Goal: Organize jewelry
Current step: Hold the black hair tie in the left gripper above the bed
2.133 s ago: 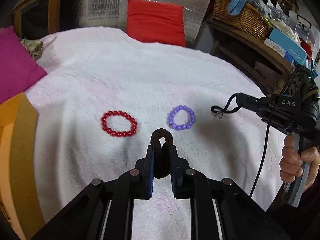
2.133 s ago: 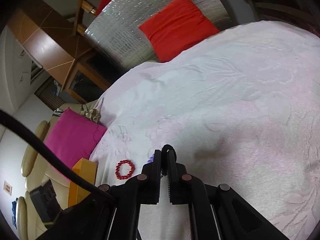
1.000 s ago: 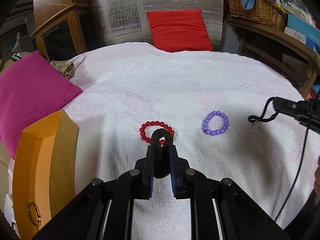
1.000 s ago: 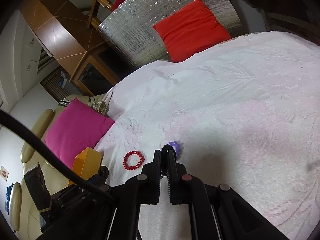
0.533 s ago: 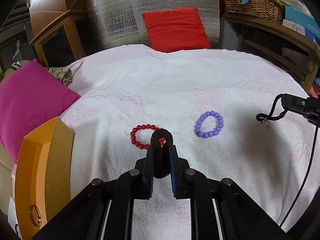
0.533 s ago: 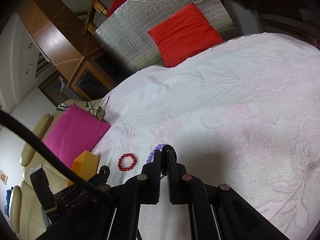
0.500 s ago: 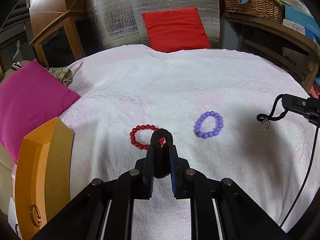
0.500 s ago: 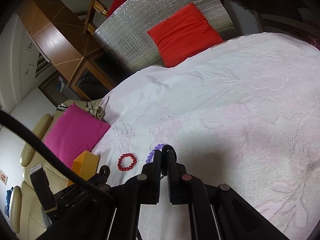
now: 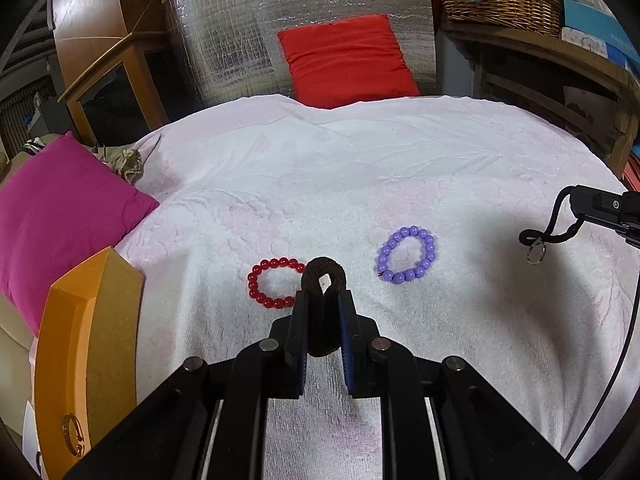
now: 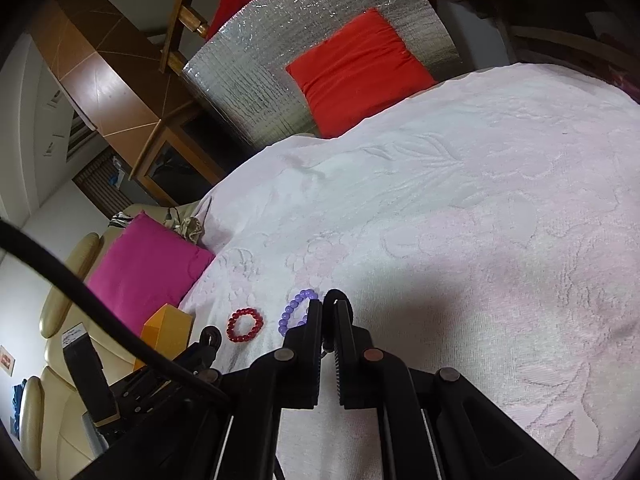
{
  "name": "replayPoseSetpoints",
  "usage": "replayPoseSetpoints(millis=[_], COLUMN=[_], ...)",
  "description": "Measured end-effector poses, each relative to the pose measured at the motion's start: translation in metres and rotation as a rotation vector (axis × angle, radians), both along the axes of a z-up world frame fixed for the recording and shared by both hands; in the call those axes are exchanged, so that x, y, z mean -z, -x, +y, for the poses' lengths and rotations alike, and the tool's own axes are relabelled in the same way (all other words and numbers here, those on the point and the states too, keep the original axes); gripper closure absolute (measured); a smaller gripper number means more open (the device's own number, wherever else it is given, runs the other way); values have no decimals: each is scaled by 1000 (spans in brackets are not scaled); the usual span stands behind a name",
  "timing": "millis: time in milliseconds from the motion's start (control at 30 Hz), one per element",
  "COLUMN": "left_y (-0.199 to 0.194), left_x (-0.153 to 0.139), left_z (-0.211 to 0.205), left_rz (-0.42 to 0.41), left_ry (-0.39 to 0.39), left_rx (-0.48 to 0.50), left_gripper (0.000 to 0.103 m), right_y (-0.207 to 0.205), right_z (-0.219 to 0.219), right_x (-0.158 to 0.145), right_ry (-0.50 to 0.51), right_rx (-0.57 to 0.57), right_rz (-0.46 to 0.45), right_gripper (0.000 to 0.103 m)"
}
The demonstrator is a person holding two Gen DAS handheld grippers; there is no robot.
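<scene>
Left gripper [image 9: 323, 300] low in the centre of the left wrist view, clamped on a dark brown bracelet [image 9: 323, 280], the loop squeezed narrow between the blue pads and poking out past the fingertips. Just left of that loop and partly behind it, a red bead bracelet [image 9: 274, 283] flat on the white bedspread [image 9: 360, 168]; to the right of centre, apart from the red one, a purple bead bracelet [image 9: 406, 255], also flat on the cloth. At the lower left edge, an orange box [image 9: 86, 344] with a small gold ring [image 9: 72, 434] in it. At the right edge, right gripper [image 9: 576, 208] reaching in above the bedspread, pinched tight on a black cord [image 9: 554, 224] that hangs in a loop with a small metal ring [image 9: 536, 250] dangling from it. In the right wrist view, same gripper [image 10: 328, 312] at lower centre, jaws nearly together with the cord [image 10: 332, 296] arching just past the tips. Purple beads [image 10: 294, 312] immediately left of the fingertips, partly hidden by them; red beads [image 10: 245, 325] further left; orange box [image 10: 166, 326] beyond, at the cloth's edge. Magenta cushion [image 9: 60, 204] at centre left, red cushion [image 9: 344, 60] at the top against a silver quilted panel [image 9: 240, 32].
</scene>
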State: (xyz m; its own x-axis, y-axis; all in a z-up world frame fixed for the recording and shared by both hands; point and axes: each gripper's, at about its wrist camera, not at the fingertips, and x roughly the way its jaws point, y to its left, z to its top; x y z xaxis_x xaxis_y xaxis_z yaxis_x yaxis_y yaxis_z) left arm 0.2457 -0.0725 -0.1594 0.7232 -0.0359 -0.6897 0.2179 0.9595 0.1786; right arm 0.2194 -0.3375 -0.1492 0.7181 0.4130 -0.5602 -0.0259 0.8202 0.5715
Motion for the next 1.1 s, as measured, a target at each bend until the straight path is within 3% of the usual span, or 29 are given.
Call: replayPoseSetpoints(millis=[1100], left_y=[5], left_x=[-18], left_z=[52], left_rz=[-52], left_ry=[28], left_rx=[-70], left_gripper=[88], right_y=[-16], right_z=[74], right_x=[7], right_ry=[30], right_rx=[-110], right_rz=[5], right_gripper=[97])
